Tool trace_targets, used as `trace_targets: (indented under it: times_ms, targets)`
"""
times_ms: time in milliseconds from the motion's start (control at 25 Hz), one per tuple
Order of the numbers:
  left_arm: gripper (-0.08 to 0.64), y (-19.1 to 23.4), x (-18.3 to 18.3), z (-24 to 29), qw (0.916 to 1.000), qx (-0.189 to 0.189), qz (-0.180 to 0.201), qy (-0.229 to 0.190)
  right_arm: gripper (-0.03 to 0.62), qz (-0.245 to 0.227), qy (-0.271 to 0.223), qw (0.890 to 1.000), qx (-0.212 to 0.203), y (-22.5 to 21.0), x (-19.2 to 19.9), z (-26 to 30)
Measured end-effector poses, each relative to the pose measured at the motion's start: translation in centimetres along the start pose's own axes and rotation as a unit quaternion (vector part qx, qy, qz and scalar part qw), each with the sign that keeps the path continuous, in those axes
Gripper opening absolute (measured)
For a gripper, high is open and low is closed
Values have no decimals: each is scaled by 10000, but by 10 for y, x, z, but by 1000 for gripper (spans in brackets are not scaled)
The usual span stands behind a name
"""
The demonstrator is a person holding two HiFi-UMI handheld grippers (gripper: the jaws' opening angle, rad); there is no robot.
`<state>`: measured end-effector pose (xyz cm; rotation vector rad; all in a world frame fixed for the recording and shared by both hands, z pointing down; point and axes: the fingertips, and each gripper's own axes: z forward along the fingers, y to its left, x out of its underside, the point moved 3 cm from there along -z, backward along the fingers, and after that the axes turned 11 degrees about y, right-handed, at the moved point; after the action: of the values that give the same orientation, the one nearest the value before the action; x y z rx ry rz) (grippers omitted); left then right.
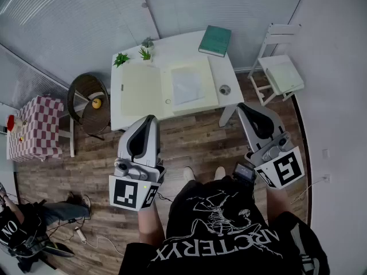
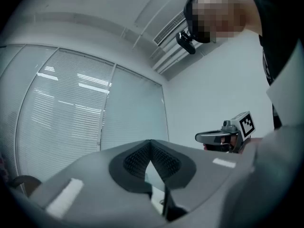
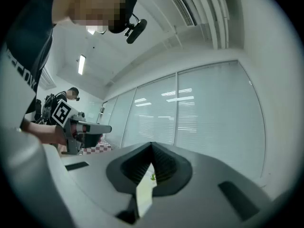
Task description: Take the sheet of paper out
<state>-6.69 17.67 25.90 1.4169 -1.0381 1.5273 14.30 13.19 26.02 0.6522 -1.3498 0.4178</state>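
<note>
Nearest, a black printed T-shirt (image 1: 223,222) and pale shoes (image 1: 189,173) on a floor (image 1: 189,139) of brown wood planks. At the near left, a second person (image 1: 34,222) seated on that floor among cables.

Just beyond the shirt, left gripper (image 1: 150,119) and right gripper (image 1: 243,106), held side by side and well apart. Roughly level, both aimed toward the far table and well short of it. Jaws of each pressed together at the tips, with nothing between them.

Farther out, a white table (image 1: 172,44) with a cream folder (image 1: 140,90) spread open across it. On the folder's right half, the sheet of paper (image 1: 187,86). Lies flat, long axis running near to far, roughly parallel to the folder's fold.

Just right of the folder, a small round object (image 1: 225,89), too small to identify. At the table's far right corner, a green book (image 1: 215,40); at its far left edge, two small potted plants (image 1: 121,58).

Left of the table, a dark wicker chair (image 1: 86,90) carrying a yellow fruit (image 1: 97,103), then a small table under a red checked cloth (image 1: 33,128). Right of the table, a white chair (image 1: 281,73). Farthest, glass walls covered by pale blinds (image 1: 74,22).
</note>
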Motion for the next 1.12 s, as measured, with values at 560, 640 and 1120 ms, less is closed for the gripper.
trace_targets:
  times_ms: [560, 640, 1120]
  targets:
    - [11, 2, 18, 13, 9991, -222, -197, 302, 12, 66, -27, 9998, -168, -10, 8, -2]
    - [11, 0, 23, 19, 9987, -287, -261, 340, 12, 65, 14, 9997, -234, -17, 12, -3]
    - [11, 40, 56, 103, 9969, -350, -31, 705, 12, 153, 164, 9984, -512, -62, 46, 75]
